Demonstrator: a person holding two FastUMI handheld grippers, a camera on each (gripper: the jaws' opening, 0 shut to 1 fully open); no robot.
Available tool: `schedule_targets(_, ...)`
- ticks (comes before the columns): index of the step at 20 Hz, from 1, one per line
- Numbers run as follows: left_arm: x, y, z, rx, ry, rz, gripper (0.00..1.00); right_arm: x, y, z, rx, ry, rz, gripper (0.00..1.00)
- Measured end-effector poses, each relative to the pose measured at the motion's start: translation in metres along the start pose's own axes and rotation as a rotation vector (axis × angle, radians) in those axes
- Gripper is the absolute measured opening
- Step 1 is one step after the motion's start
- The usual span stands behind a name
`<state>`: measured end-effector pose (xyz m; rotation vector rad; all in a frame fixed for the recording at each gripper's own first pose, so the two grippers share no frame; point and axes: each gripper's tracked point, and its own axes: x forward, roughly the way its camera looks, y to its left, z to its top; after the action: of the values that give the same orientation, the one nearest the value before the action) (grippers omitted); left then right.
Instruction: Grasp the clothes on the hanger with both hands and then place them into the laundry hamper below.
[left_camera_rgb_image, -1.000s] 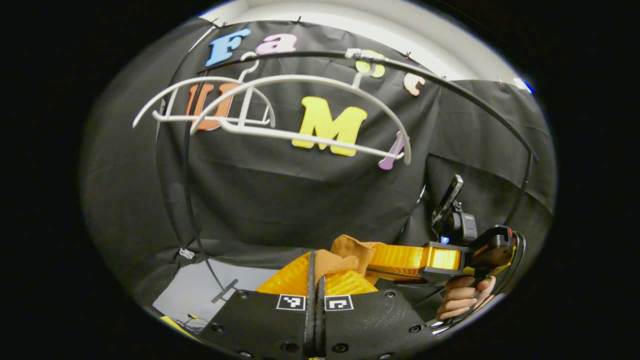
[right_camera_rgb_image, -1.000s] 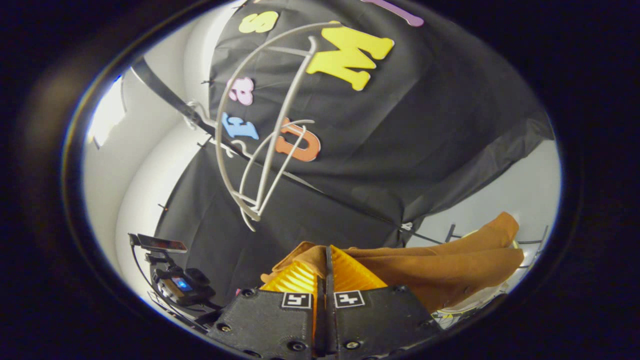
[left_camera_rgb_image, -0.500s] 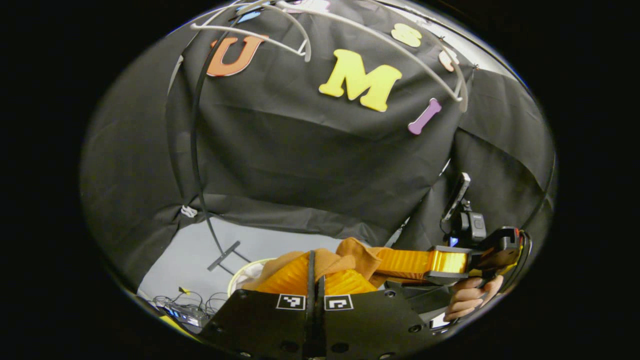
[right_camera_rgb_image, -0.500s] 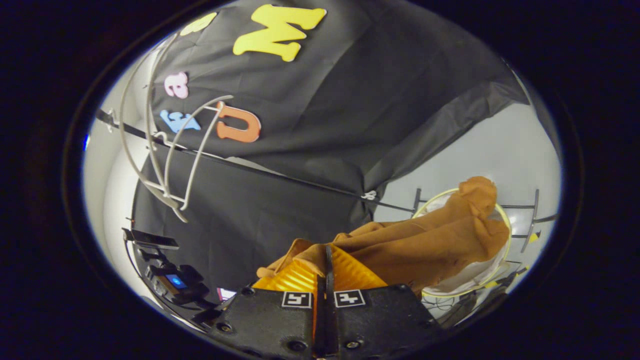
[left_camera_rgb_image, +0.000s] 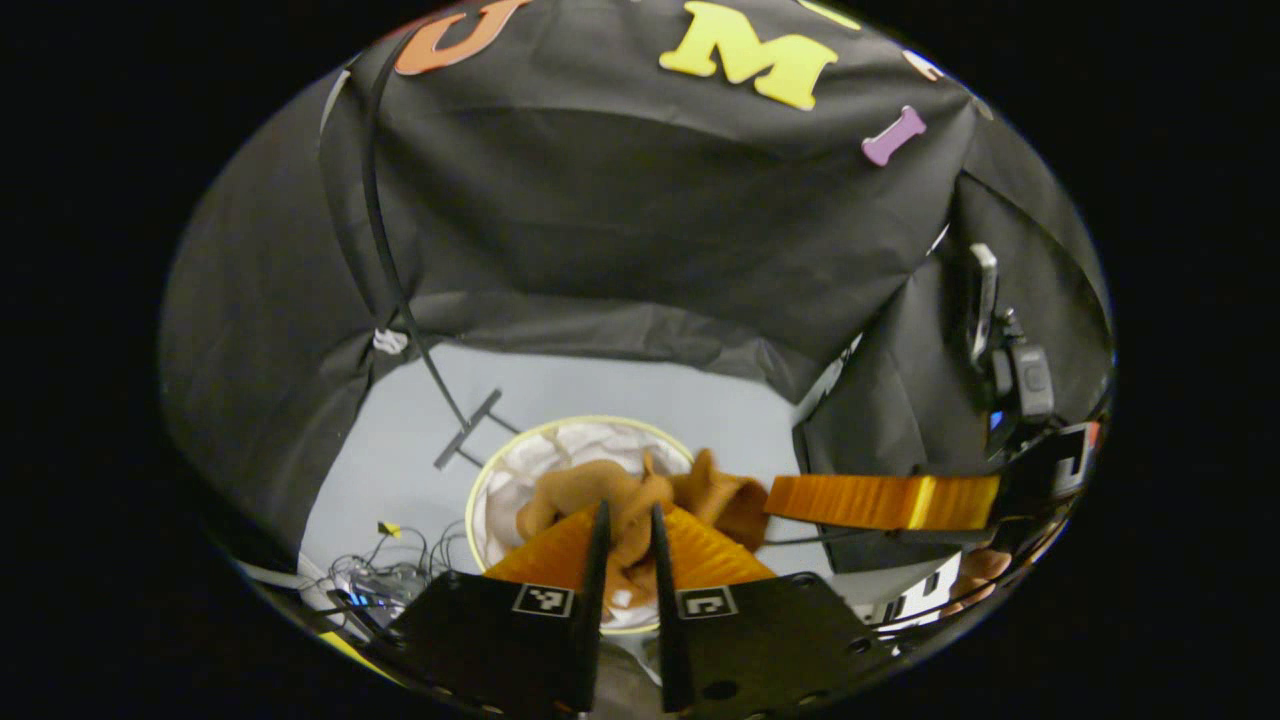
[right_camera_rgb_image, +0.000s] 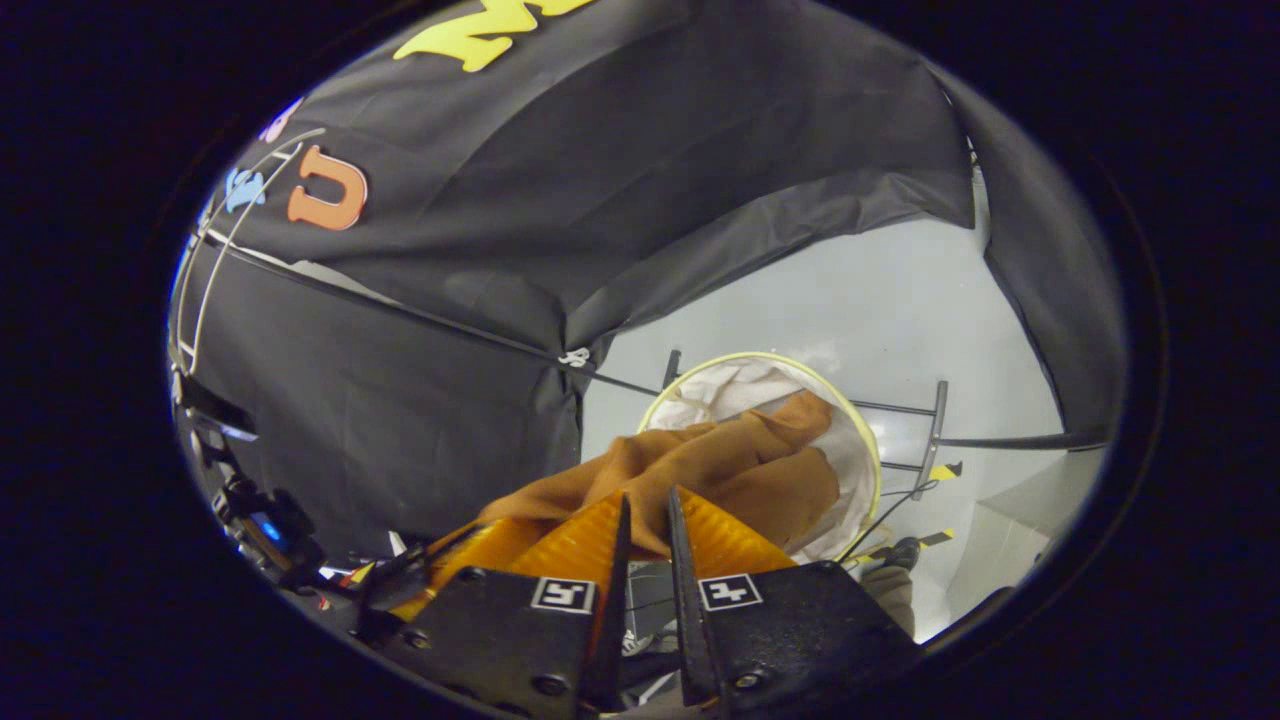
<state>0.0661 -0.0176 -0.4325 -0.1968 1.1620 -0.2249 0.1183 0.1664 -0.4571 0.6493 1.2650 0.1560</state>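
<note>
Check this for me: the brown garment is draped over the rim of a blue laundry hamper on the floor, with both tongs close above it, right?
Not quite: the hamper's rim is yellow with a white lining, not blue, as the right gripper view shows. The rest stands: the brown garment lies over that rim, and both the left tongs and right tongs are just above it.

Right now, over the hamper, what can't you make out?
- Laundry hamper bottom: covered by the brown garment, left gripper view.
- Left gripper grip: a gap shows, cloth between; contact unclear.
- Right gripper: same doubt.
- Hangers: cut off at the right gripper view's edge.
</note>
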Motion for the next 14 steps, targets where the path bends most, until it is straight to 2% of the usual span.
schedule_targets(1, 0.005, 0.002, -0.005, -0.008, 0.025, 0.013, 0.22, 0.0, 0.0, 0.0, -0.021, -0.002, -0.018, 0.34)
schedule_targets(2, 0.007, 0.005, -0.01, -0.017, 0.044, 0.027, 0.61, 0.002, 0.0, 0.001, -0.052, -0.01, -0.047, 0.38)
schedule_targets(3, 0.01, 0.009, -0.016, -0.024, 0.055, 0.03, 0.66, 0.002, -0.002, 0.003, -0.094, -0.026, -0.076, 0.42)
schedule_targets(6, -0.004, 0.01, -0.017, -0.022, 0.063, 0.053, 1.0, -0.01, -0.003, 0.012, -0.228, -0.082, -0.163, 0.46)
schedule_targets(8, -0.019, 0.01, -0.012, -0.01, 0.051, 0.074, 0.98, -0.031, -0.003, 0.016, -0.308, -0.119, -0.204, 0.54)
schedule_targets(9, -0.024, 0.008, -0.01, -0.003, 0.039, 0.078, 0.98, -0.042, -0.002, 0.02, -0.343, -0.141, -0.224, 0.67)
schedule_targets(11, -0.039, 0.004, -0.005, 0.011, 0.006, 0.083, 0.98, -0.067, 0.007, 0.028, -0.392, -0.194, -0.242, 0.81)
schedule_targets(13, -0.061, -0.004, 0.007, 0.026, -0.039, 0.091, 0.97, -0.092, 0.017, 0.032, -0.418, -0.25, -0.235, 0.82)
schedule_targets(14, -0.072, -0.008, 0.014, 0.034, -0.061, 0.095, 1.0, -0.106, 0.019, 0.034, -0.427, -0.28, -0.228, 0.82)
